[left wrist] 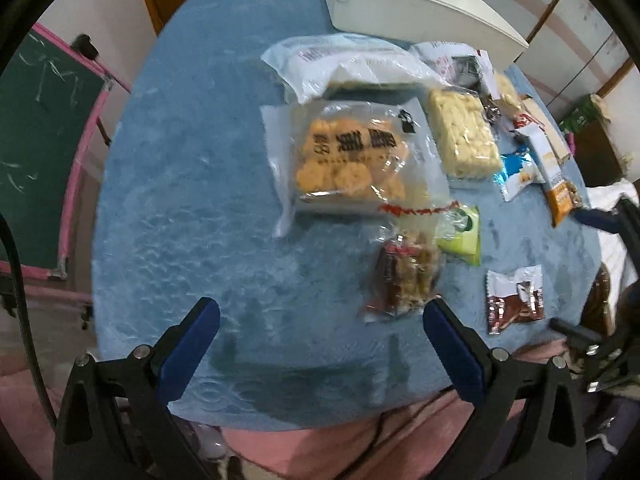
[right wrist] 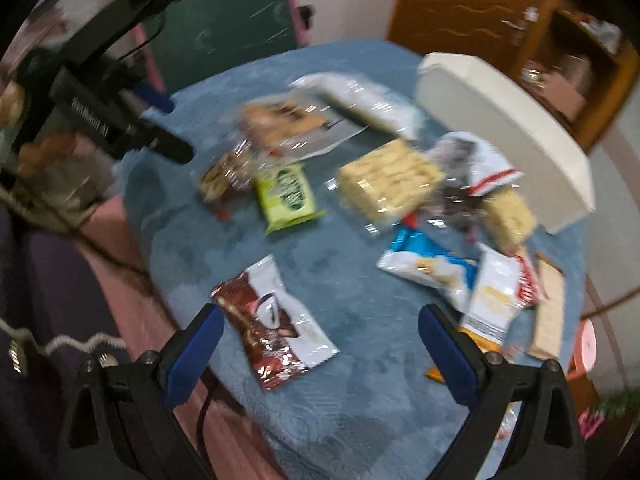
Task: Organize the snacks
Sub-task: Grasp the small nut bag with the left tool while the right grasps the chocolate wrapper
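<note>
We're at the start: nothing sorted yet, as far as we can see. Left gripper [left wrist: 321, 330] spread wide, nothing between the jaws, above the blue table [left wrist: 180, 200]. Right gripper [right wrist: 320, 338] also spread, empty, with the brown-and-white packet [right wrist: 276, 328] lying on the table below it. Further out, the nut bar packet [left wrist: 404, 276] and green packet [left wrist: 460, 236] lie loose. Then the golden biscuit bag [left wrist: 352, 156], pale rice-cracker pack [left wrist: 460, 132] and a cluster of small wrappers [left wrist: 532, 160], some overlapping. The white bin [left wrist: 420, 4] at the far edge is probably the destination; we can't see inside. All snacks left to move.
</note>
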